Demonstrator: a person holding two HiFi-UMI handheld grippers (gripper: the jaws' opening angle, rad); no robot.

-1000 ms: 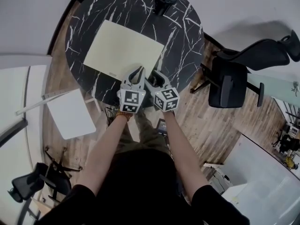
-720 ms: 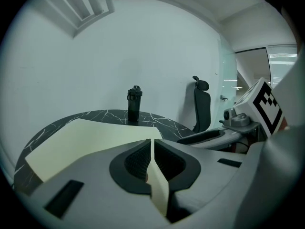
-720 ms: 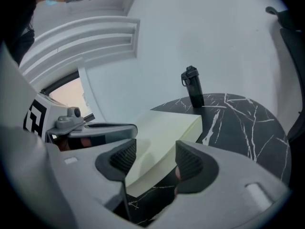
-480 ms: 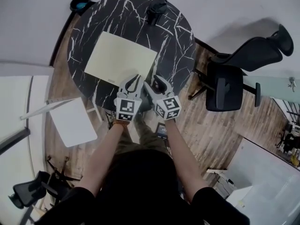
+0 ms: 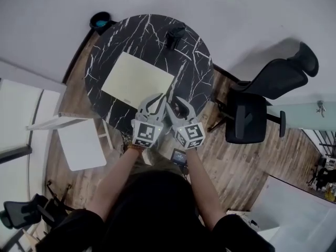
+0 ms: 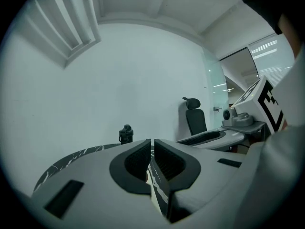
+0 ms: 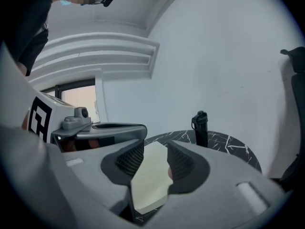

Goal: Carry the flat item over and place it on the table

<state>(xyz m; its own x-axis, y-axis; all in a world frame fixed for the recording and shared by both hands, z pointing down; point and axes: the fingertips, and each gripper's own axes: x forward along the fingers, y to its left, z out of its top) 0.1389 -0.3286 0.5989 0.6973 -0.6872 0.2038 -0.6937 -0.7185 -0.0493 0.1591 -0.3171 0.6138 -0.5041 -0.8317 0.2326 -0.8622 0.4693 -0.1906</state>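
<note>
A pale yellow flat mat (image 5: 137, 80) lies on the round black marble table (image 5: 194, 62). Both grippers hover side by side over the table's near edge, just short of the mat. My left gripper (image 5: 156, 101) is shut with nothing in it; its pads (image 6: 138, 160) meet in the left gripper view. My right gripper (image 5: 178, 103) has its jaws closing with nothing between them. Through their gap the right gripper view shows the mat (image 7: 150, 180) lying beyond on the table (image 7: 228, 144).
A dark bottle (image 5: 175, 35) stands at the table's far side, also visible as the bottle (image 7: 200, 125) and the bottle (image 6: 126, 133). A black office chair (image 5: 262, 104) is to the right, a white folding table (image 5: 79, 146) to the left, and a blue-lidded bin (image 5: 100, 21) behind.
Both grippers have drawn back from the mat's near edge toward the table's rim. The right jaws have narrowed. The mat stays flat on the table.
</note>
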